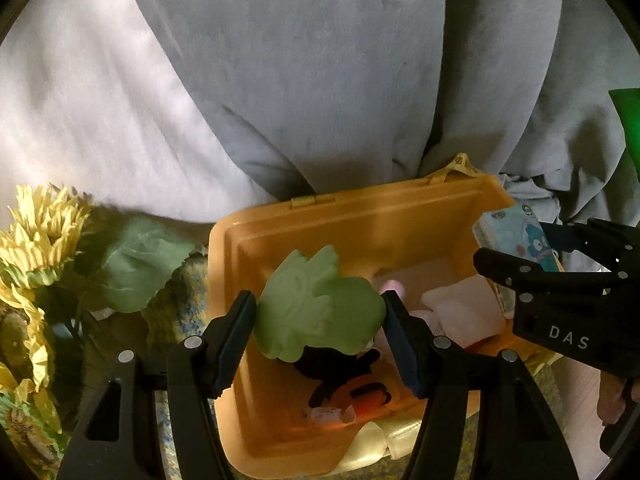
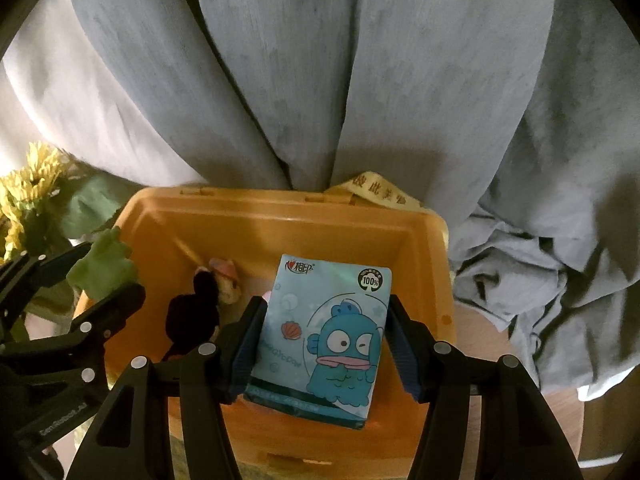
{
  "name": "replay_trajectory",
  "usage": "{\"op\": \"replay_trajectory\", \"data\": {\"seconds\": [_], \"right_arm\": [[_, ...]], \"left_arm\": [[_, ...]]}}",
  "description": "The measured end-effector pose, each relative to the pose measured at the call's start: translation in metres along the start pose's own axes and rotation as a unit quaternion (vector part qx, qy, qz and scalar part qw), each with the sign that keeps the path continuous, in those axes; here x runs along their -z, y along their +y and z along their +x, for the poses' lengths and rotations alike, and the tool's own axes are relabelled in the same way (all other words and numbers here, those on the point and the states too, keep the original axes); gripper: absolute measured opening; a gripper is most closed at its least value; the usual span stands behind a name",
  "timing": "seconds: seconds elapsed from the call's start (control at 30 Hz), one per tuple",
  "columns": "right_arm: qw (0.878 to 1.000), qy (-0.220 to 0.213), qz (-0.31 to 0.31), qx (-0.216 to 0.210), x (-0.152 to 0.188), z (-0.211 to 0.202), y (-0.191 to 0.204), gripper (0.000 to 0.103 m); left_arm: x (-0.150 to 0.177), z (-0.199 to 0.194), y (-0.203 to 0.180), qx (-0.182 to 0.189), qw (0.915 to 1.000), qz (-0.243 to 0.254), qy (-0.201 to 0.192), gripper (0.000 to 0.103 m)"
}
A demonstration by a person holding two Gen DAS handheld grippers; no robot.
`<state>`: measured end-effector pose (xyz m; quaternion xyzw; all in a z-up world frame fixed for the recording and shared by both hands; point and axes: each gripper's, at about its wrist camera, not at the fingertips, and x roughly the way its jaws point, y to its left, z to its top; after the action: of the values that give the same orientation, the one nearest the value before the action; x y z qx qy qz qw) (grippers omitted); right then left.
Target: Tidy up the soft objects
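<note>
Both of my claws hang over one open orange plastic bin (image 1: 400, 216), each clamped on something soft. My left claw (image 1: 320, 316) has its two pads pressed against the sides of a pale green foam figure (image 1: 316, 312), matte and lumpy, with a face moulded into it. My right claw (image 2: 320, 344) grips a flat blue tissue pack (image 2: 320, 340) by its long edges; its glossy wrapper shows a blue cartoon fish and a small shell.

Behind the bin, grey curtain cloth (image 2: 320, 80) falls in broad folds, and a heap of crumpled grey fabric (image 2: 532, 288) lies at the right. A yellow printed ribbon (image 2: 380, 190) peeks over the bin's back rim. At the left stands a bunch of artificial sunflowers (image 1: 36, 240) with papery yellow petals and one wide green cloth leaf. Pale wooden surface (image 2: 480, 332) shows beside the bin's right wall.

Inside the bin I count one black plush toy (image 2: 192, 312), one small pink-capped figure (image 2: 228, 276) just beside it, and a white soft packet (image 1: 464, 312). Two hinge tabs sit on the back rim.
</note>
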<state>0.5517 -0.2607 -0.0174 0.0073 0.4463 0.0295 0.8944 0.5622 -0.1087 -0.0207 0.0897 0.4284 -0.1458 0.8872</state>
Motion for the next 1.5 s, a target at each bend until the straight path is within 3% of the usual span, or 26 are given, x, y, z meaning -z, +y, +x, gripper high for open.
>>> {"op": "replay_trajectory", "data": {"seconds": [0.37,0.73,1.27,1.5], "right_arm": [[1.0,0.008,0.011,0.006,0.002,-0.001,-0.006,0.068],[0.997,-0.049,0.027,0.044,0.034,-0.061,-0.003,0.071],[0.988,-0.146,0.04,0.042,0.124,-0.174,0.032,0.079],[0.981,-0.177,0.058,0.05,0.171,-0.213,0.046,0.086]], "left_arm": [[0.002,-0.017,0.003,-0.027,0.9995,-0.008,-0.012,0.076],[0.035,-0.086,0.005,-0.068,0.9947,-0.037,-0.066,0.086],[0.122,-0.212,-0.001,-0.113,0.9756,-0.045,-0.183,0.099],[0.166,-0.251,0.005,-0.1,0.974,-0.044,-0.198,0.1]]}}
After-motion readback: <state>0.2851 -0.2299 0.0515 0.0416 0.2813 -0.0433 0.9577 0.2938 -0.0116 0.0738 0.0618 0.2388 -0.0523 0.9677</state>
